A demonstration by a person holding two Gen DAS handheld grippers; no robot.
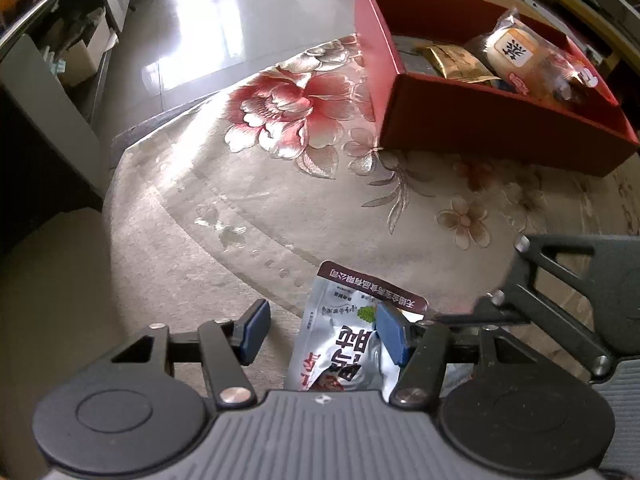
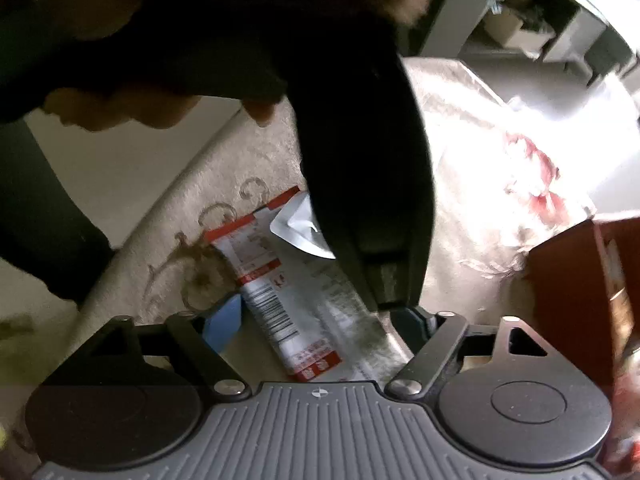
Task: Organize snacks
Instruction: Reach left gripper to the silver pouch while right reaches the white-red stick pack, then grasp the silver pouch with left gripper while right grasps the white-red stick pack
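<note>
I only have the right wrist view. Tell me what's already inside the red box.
Observer: The left wrist view shows a gold packet and a clear-wrapped pastry lying at one end of the red box.
Operator: Report the left gripper's jaws.
Observer: The left gripper has its jaws open around a silver pouch on the rug; one pad stands clear of the pouch.
</note>
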